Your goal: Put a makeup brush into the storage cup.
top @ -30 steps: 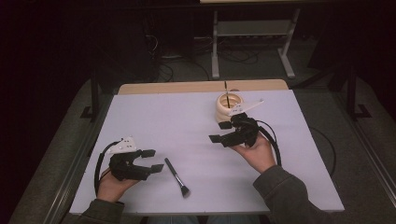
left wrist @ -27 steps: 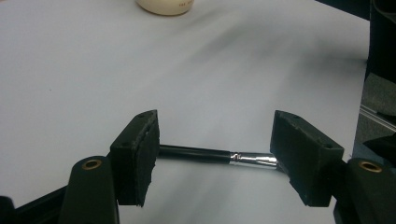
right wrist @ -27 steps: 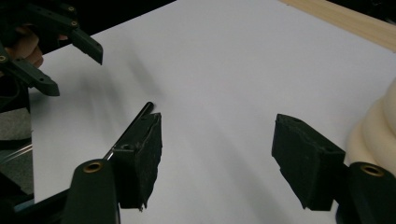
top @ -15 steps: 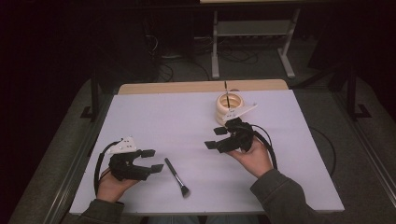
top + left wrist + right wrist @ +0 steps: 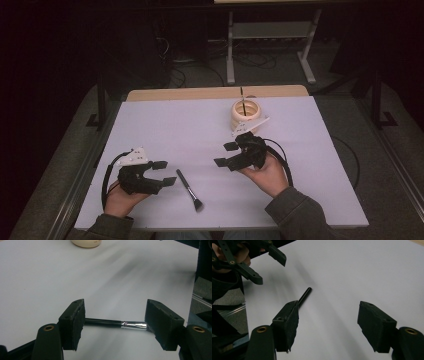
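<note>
Upright, thin black stick [image 5: 241, 101] inside cream ringed holder [image 5: 246, 114] (far side).

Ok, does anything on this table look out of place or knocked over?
One brush lies loose on the white table beside the left gripper, while another stands upright in the cream holder. Nothing looks spilled or damaged.

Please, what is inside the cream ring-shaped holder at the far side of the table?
One thin dark stick, probably a brush handle, stands upright in the cream holder and rises above its rim. Its lower end is hidden by the holder's wall, so whether anything else lies inside cannot be seen.
</note>
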